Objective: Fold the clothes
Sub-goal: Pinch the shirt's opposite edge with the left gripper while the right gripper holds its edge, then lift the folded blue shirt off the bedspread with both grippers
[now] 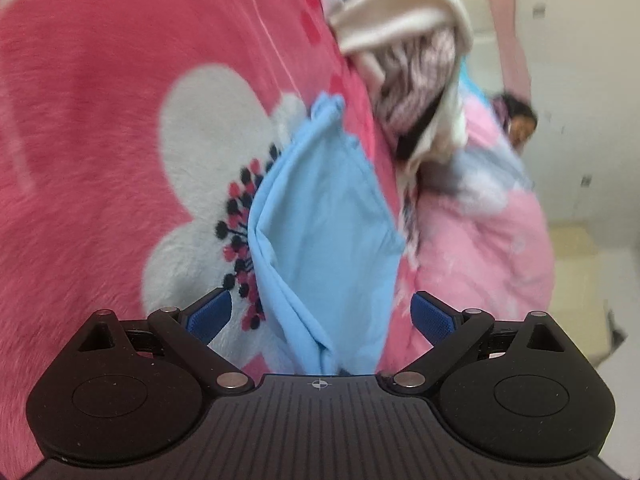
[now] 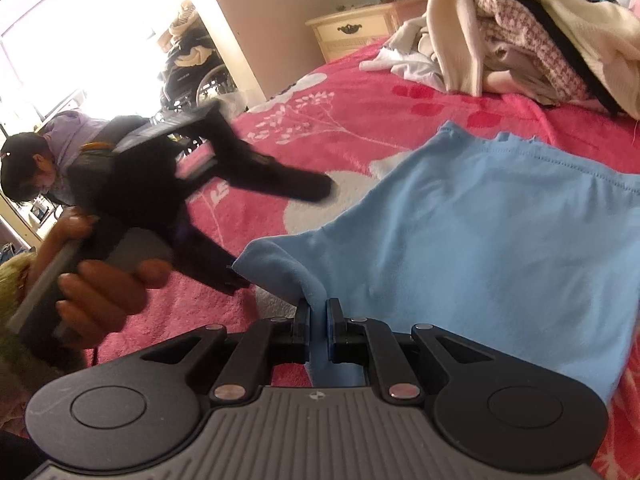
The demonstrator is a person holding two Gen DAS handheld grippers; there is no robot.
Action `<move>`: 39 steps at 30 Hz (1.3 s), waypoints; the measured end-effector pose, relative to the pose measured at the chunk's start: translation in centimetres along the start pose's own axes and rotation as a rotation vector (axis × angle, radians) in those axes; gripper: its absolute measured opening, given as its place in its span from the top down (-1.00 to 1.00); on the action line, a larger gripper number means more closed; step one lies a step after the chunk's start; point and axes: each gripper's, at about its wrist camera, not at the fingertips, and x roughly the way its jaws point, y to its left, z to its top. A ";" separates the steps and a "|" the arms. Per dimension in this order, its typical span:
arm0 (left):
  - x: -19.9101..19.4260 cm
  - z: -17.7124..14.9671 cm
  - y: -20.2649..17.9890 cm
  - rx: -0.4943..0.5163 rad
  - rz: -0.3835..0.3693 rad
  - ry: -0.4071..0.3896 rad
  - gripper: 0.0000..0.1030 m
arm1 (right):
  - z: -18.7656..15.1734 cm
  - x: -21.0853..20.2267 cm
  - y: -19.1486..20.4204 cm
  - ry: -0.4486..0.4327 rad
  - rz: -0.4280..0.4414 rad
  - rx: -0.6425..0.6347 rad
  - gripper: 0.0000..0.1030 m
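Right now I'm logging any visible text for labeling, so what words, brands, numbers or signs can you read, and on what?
None can be read. The blue garment, pink blanket and both tongs bodies show no lettering; the only mark is a small crosshair symbol on each tongs body.

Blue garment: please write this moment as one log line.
blue garment on pink blanket | right gripper shut on edge | left gripper open

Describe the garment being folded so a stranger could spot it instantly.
Start at the bed's pink flowered blanket. In front of the heaped pile of cream and tweed clothes lies a light blue shirt, its corner pinched by the right gripper. It is the only plain blue piece there.
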 end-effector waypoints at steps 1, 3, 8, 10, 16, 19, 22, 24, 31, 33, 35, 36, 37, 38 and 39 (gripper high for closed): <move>0.7 0.3 -0.2 0.012 0.017 0.020 -0.88 | 0.1 -0.1 0.0 -0.004 0.001 -0.003 0.83; 1.4 0.3 -0.2 0.018 0.009 0.039 -0.83 | 0.2 -0.5 -0.1 -0.016 0.000 -0.007 0.83; 3.4 0.2 -0.3 0.031 -0.012 0.089 -0.59 | 0.3 -1.0 -0.2 -0.039 0.012 -0.021 0.82; 4.1 0.2 -0.3 0.036 -0.020 0.109 -0.47 | 0.3 -1.0 0.0 -0.046 0.017 -0.034 0.82; 6.4 0.2 -0.4 0.052 -0.044 0.168 0.04 | 0.2 -0.7 0.2 -0.038 0.015 -0.059 0.82; 6.7 -0.1 -0.2 0.047 -0.009 0.159 0.43 | 0.3 -0.4 -0.6 0.006 0.026 -0.012 0.76; 6.4 -0.4 -0.2 0.058 0.024 0.141 0.64 | 0.6 -1.0 -2.2 0.032 0.044 0.078 0.41; 6.0 -0.5 -0.4 0.077 0.041 0.127 0.68 | 1.0 -2.4 -3.8 0.017 0.050 0.148 0.34; 6.4 -0.8 -1.1 0.113 0.094 0.104 0.75 | 2.5 -7.3 -11.3 -0.081 -0.072 0.452 -0.08; 6.5 -0.8 -1.0 0.101 0.097 0.102 0.75 | 2.8 -8.1 -13.7 -0.092 -0.169 0.533 -0.09; 6.6 -0.8 -0.8 0.083 0.097 0.100 0.75 | 2.7 -8.6 -16.3 -0.091 -0.232 0.638 -0.11; 6.6 -0.8 -0.8 0.079 0.097 0.098 0.75 | 2.6 -8.5 -17.4 -0.077 -0.247 0.682 -0.12; 6.6 -0.8 -0.7 0.074 0.097 0.096 0.75 | 2.4 -8.4 -18.4 -0.063 -0.261 0.726 -0.13; 6.6 -0.8 -0.7 0.070 0.098 0.094 0.75 | 2.2 -8.0 -19.3 -0.039 -0.268 0.770 -0.15; 6.6 -0.8 -0.7 0.071 0.101 0.092 0.75 | 2.1 -7.7 -20.2 -0.015 -0.275 0.814 -0.17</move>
